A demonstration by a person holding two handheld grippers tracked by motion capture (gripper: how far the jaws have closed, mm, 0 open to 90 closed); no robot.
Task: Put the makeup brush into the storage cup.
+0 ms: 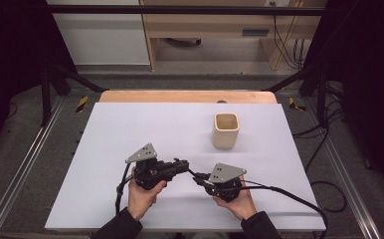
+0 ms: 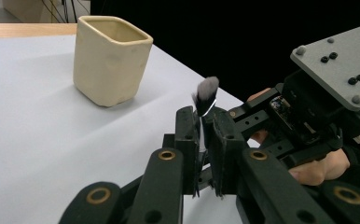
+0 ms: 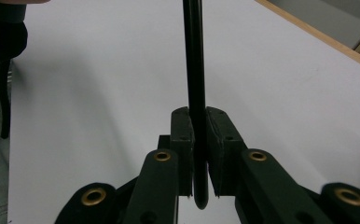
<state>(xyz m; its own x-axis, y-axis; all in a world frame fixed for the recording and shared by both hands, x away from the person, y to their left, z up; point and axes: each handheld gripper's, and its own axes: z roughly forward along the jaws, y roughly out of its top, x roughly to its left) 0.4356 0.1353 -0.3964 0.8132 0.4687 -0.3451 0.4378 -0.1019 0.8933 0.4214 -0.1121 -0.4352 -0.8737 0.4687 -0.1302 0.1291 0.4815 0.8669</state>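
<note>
Between our two tongs spans a small brush (image 2: 206,95): the left gripper (image 1: 182,165) pinches its bristle end, the right gripper (image 1: 200,178) clamps its black handle. Handover seems in hand; next, one lets go, then carries it toward the cream cup (image 1: 226,130) beyond. Both hands rest low, level.

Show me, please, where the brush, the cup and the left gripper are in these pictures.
brush (image 2: 207,91): left gripper view, on the grey bristle tip above the jaws.
cup (image 1: 226,131): high view, on its cream front wall.
left gripper (image 2: 205,135): left gripper view, midway between its fingertips, shut on the brush.
</note>
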